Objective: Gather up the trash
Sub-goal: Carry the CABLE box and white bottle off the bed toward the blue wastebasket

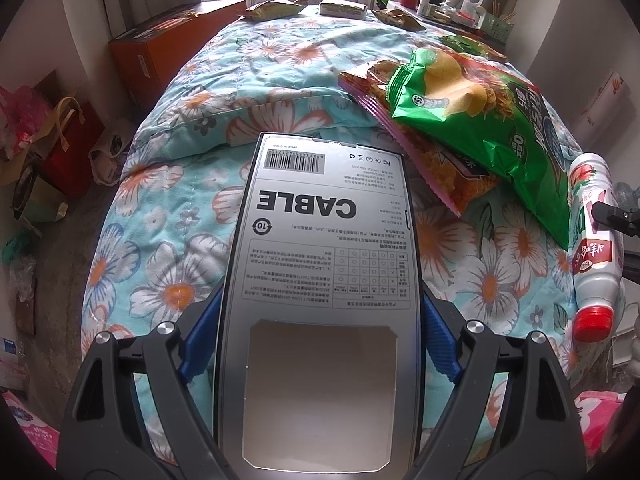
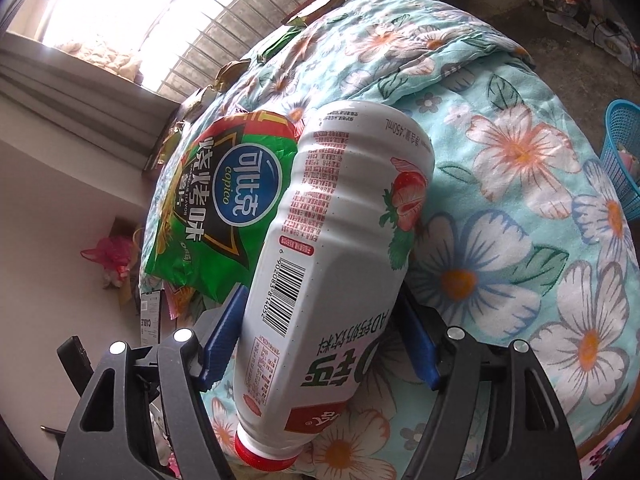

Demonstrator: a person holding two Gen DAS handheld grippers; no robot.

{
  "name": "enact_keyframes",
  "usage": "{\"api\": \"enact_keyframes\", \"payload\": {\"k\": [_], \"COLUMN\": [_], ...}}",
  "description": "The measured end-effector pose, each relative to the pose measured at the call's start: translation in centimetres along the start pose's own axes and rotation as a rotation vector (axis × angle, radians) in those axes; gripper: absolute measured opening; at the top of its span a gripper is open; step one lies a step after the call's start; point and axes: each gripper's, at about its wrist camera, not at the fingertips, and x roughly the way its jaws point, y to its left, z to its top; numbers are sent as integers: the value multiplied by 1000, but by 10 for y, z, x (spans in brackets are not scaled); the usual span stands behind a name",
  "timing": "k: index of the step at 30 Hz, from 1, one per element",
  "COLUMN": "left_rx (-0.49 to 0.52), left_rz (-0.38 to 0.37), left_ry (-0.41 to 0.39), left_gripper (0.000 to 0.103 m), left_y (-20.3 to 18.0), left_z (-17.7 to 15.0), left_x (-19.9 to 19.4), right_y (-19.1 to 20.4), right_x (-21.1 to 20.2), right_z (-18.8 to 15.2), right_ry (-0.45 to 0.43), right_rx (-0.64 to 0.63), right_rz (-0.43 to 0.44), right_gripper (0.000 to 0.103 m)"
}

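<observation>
With the left gripper [image 1: 320, 344] pinching the cable box [image 1: 324, 264] and the right gripper [image 2: 320, 344] clamping the drink bottle [image 2: 340, 248] over the quilt [image 1: 280, 64], collection looks barely begun: chip bags [image 1: 480, 120] remain mid-bed, wrappers [image 1: 272, 10] along its far edge.

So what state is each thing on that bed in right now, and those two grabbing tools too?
Left tool: shut on the cable box.
Cable box: held flat above the quilt, printed back up.
Right tool: shut on the bottle.
Bottle: red cap on, held with cap toward the camera.
Green chip bag: crumpled, lying on an orange snack bag.
Blue basket: standing beside the bed.
</observation>
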Motion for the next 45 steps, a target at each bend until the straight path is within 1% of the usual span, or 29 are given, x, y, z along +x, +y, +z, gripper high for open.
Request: {"api": "enact_keyframes", "payload": {"k": [9, 22, 45], "left_rx": [6, 10, 51], "left_rz": [26, 49, 92], "left_ry": [-22, -68, -190], "left_gripper": [81, 80, 80], "left_y": [0, 0, -14], "left_z": [0, 0, -1], "left_x": [-6, -22, -70], "right_y": [-10, -10, -8], "right_x": [-4, -12, -49], "right_z": [2, 4, 0], "right_ry": [14, -2, -77], "right_rx": [33, 32, 15], "right_rz": [52, 66, 146], "right_gripper": [68, 66, 65]}}
